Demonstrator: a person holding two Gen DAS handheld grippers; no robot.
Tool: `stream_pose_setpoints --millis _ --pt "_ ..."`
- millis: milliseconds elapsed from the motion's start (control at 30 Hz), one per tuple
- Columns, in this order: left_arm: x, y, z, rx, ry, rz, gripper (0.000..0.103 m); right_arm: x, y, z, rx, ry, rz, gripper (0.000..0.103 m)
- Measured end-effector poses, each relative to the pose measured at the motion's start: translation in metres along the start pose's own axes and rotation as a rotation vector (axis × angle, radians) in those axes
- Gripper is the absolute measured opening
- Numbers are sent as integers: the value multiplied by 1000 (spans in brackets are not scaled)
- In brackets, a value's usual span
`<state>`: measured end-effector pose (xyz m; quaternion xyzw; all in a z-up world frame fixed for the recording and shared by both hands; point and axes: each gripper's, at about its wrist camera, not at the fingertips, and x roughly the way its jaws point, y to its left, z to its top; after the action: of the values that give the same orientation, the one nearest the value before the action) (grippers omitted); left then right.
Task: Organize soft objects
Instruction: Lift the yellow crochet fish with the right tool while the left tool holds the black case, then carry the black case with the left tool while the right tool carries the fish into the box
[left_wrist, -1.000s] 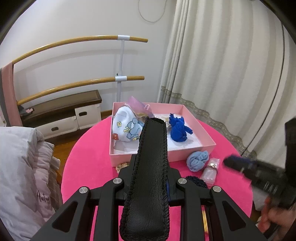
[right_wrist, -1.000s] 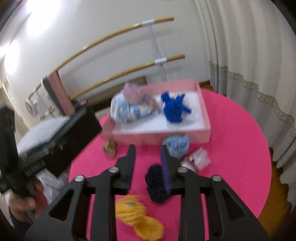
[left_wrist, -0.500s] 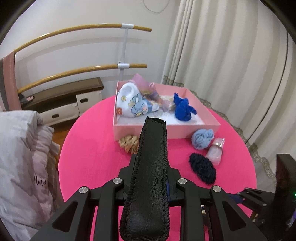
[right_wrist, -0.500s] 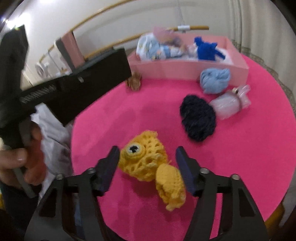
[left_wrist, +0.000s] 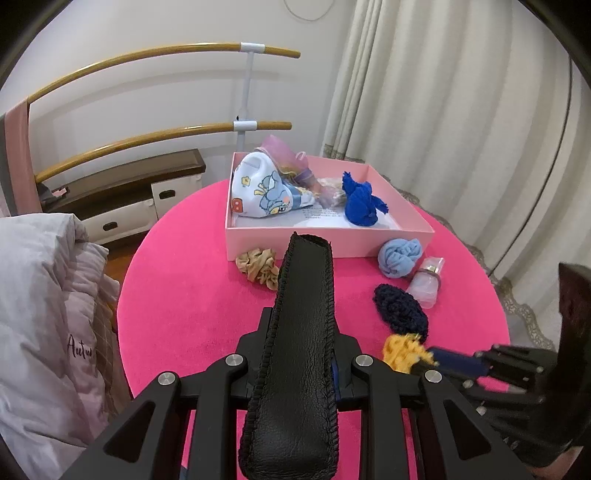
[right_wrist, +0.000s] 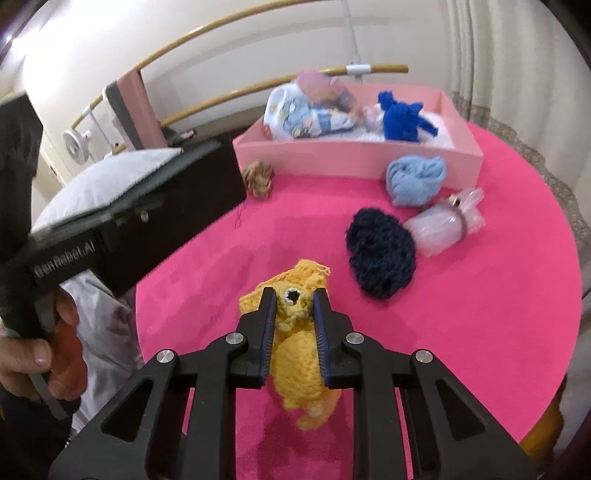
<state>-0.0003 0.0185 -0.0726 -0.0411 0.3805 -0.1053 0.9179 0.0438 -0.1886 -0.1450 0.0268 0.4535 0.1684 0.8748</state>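
My left gripper (left_wrist: 295, 332) is shut on a long black leather case (left_wrist: 299, 343) that sticks out forward over the pink table (left_wrist: 192, 314). My right gripper (right_wrist: 294, 299) is shut on a yellow crocheted toy (right_wrist: 295, 354) and holds it just above the table; the toy also shows in the left wrist view (left_wrist: 402, 349). The pink box (left_wrist: 332, 242) at the back holds a printed white pouch (left_wrist: 262, 192) and a royal blue cloth (left_wrist: 360, 201).
On the table lie a light blue cloth ball (right_wrist: 415, 179), a dark navy knitted piece (right_wrist: 380, 253), a clear wrapped bottle (right_wrist: 443, 227) and a tan scrunchie (right_wrist: 260, 177). A grey quilt (left_wrist: 40, 314) lies left. Curtains (left_wrist: 461, 110) hang right.
My right gripper has closed on the yellow toy, which it straddled open half a second ago. My left gripper has pulled back from the box, still holding the case.
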Motion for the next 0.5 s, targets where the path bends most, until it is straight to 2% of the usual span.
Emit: stream_pose_setpoints --millis 500 --pt "-3 -4 12 7 -28 12 21 -24 -9 33 -4 -86 -1 18"
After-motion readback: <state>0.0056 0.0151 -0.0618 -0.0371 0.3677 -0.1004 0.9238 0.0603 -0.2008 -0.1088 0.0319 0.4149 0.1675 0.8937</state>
